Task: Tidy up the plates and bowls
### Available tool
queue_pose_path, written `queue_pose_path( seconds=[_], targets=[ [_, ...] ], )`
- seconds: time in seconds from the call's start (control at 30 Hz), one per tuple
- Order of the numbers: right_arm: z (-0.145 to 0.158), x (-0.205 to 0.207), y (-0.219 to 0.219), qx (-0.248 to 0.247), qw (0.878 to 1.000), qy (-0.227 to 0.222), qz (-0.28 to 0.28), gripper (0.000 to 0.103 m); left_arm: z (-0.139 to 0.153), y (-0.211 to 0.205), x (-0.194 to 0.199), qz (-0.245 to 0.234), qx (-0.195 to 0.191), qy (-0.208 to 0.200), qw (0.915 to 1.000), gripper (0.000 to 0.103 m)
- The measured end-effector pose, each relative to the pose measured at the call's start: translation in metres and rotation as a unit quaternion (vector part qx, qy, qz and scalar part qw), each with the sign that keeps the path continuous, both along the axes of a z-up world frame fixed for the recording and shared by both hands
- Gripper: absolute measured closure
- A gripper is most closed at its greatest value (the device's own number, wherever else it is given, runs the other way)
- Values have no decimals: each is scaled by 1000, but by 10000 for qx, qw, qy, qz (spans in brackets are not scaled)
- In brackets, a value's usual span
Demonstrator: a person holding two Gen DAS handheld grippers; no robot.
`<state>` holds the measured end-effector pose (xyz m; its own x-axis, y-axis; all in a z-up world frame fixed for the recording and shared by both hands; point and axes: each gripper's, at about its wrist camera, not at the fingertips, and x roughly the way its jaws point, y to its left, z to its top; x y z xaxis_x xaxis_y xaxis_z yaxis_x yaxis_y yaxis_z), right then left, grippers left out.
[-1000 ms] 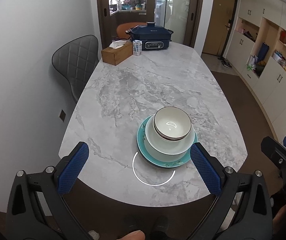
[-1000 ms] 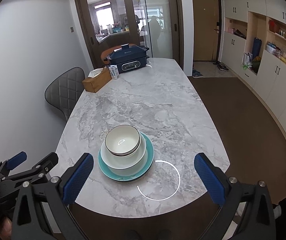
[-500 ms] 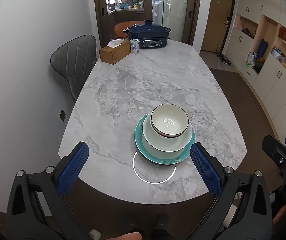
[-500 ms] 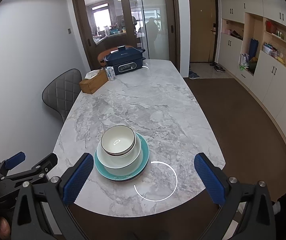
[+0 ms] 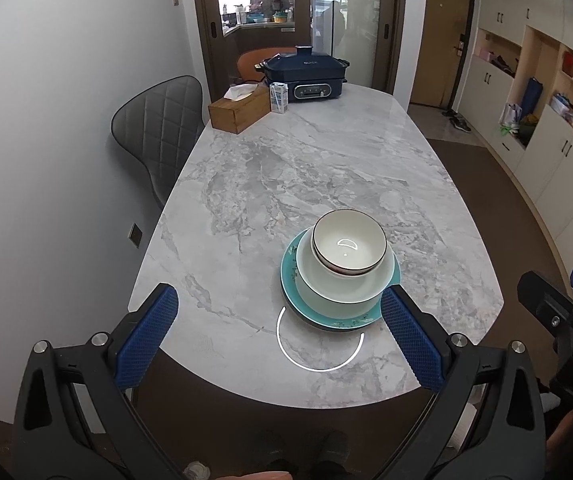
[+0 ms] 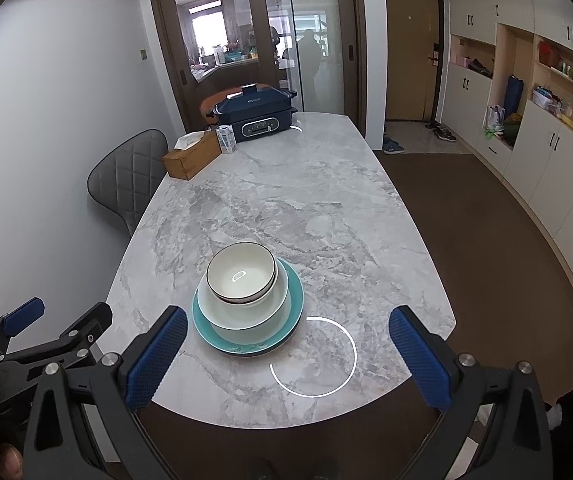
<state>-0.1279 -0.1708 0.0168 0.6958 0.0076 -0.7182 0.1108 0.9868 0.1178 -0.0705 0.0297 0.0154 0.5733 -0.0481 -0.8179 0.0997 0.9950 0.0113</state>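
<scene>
- A dark-rimmed bowl [image 5: 348, 245] nests in a pale bowl [image 5: 346, 284] on a teal plate [image 5: 314, 312], stacked near the counter [image 5: 306, 168] edge.
- Left gripper [image 5: 282, 340] and right gripper [image 6: 286, 354] hover nearby, fingers spread wide, holding nothing.

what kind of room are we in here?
Most likely a home dining area beside a kitchen. A long marble table carries an electric cooker and a tissue box, a padded chair stands at its side, and built-in cabinets line the far wall.
</scene>
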Motion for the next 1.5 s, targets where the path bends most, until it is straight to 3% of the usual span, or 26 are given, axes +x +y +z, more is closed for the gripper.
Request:
queue_pose_path(
  seconds=[0.57,1.5],
  targets=[
    [-3,0,6,-61,9999,80,20,0,-3,7,-6,77,-180,57,9998,0],
    [-4,1,4,-89,9999,83,49,0,-4,2,-8,-17,-168,80,9998,0]
  ],
)
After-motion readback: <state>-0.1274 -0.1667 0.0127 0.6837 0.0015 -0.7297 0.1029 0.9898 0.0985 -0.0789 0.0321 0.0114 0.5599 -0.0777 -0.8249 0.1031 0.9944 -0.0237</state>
